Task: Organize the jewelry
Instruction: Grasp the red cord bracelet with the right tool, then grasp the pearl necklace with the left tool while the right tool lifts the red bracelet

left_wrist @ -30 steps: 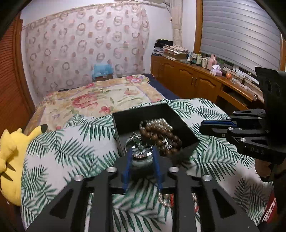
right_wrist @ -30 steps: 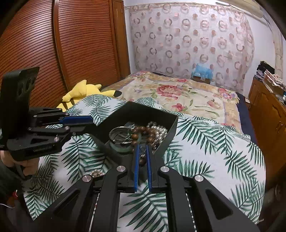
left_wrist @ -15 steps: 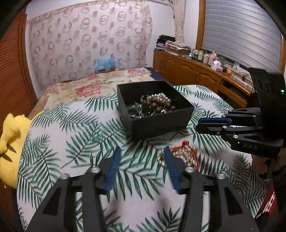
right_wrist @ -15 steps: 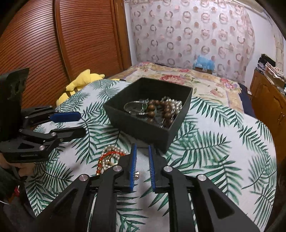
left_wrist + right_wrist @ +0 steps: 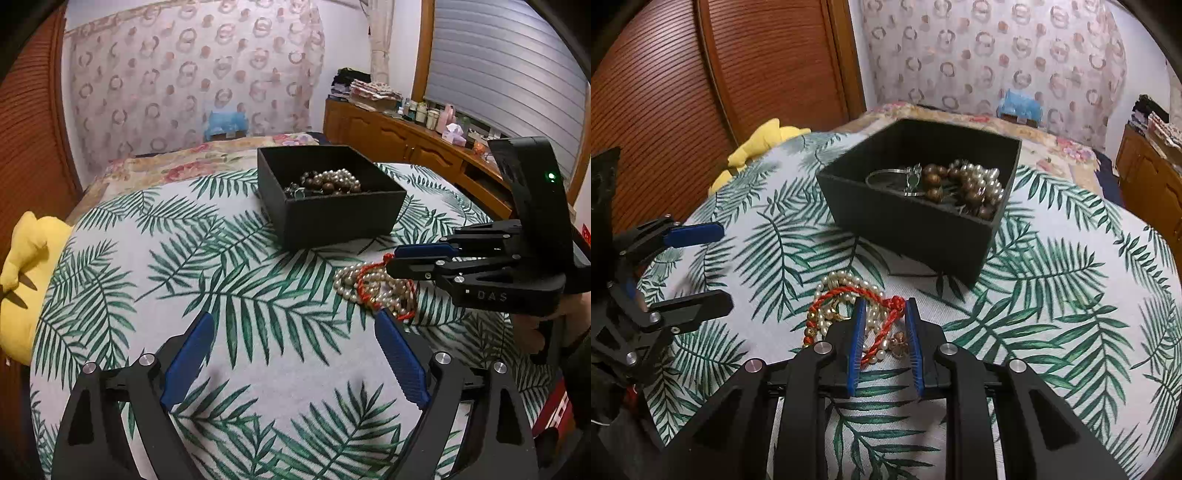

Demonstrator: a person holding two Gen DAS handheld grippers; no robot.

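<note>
A black box (image 5: 334, 218) (image 5: 908, 221) stands on the palm-leaf cloth and holds a brown bead bracelet (image 5: 960, 184), pearls and a silver bangle (image 5: 886, 177). A pile of pearl strands with a red cord (image 5: 373, 288) (image 5: 849, 306) lies on the cloth in front of the box. My right gripper (image 5: 884, 314) is partly open, its fingers straddling the red cord and pearls at the pile. It also shows in the left wrist view (image 5: 421, 258). My left gripper (image 5: 295, 332) is wide open and empty, low over bare cloth to the left of the pile, and shows in the right wrist view (image 5: 701, 269).
A yellow plush toy (image 5: 26, 280) (image 5: 757, 147) lies at the cloth's left edge. A floral bedspread (image 5: 207, 158) stretches behind the box. A wooden dresser (image 5: 406, 144) with bottles runs along the right wall. Wooden slatted doors (image 5: 701, 74) stand on the left.
Both grippers pulled back from the box. The left one let a silver piece go into the box and opened wide. The right one opened slightly and lowered onto the pearl and red cord pile.
</note>
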